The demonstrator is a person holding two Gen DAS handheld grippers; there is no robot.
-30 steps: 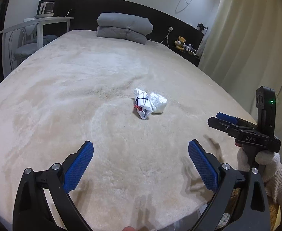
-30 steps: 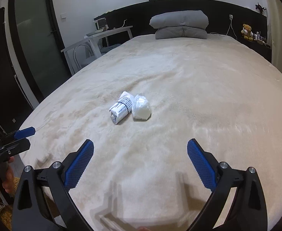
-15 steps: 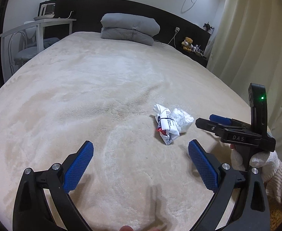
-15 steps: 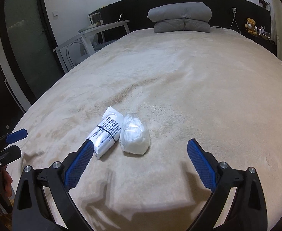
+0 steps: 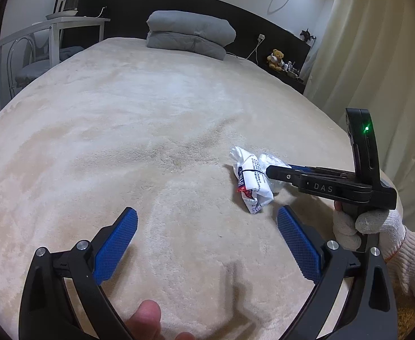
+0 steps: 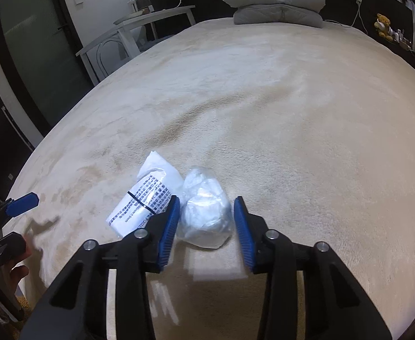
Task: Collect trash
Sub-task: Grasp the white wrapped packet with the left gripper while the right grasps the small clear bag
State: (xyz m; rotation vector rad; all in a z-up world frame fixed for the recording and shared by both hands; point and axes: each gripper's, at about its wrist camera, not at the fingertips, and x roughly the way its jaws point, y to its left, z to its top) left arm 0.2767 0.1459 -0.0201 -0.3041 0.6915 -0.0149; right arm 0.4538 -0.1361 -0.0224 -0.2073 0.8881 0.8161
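Two pieces of trash lie side by side on the beige bed (image 5: pixel 151 141): a white printed packet (image 6: pixel 145 198) (image 5: pixel 252 181) with a black band and a crumpled clear plastic bag (image 6: pixel 204 215) (image 5: pixel 269 159). My right gripper (image 6: pixel 204 226) (image 5: pixel 278 168) straddles the plastic bag. Its jaws are closing, and both blue pads touch the bag's sides. My left gripper (image 5: pixel 207 243) (image 6: pixel 15 223) hovers open over bare blanket, to the left of the packet, with nothing between its fingers.
A folded grey quilt (image 5: pixel 190 34) lies at the head of the bed. A white desk (image 5: pixel 51 25) with a chair stands to the left. A teddy bear (image 5: pixel 276 58) sits on the far ledge, with curtains (image 5: pixel 377 56) on the right. A gloved hand (image 5: pixel 377 226) holds the right gripper.
The right gripper moved forward and down to the trash, and its jaws narrowed from wide open around the plastic bag. The left gripper drifted left, then held still, staying open.
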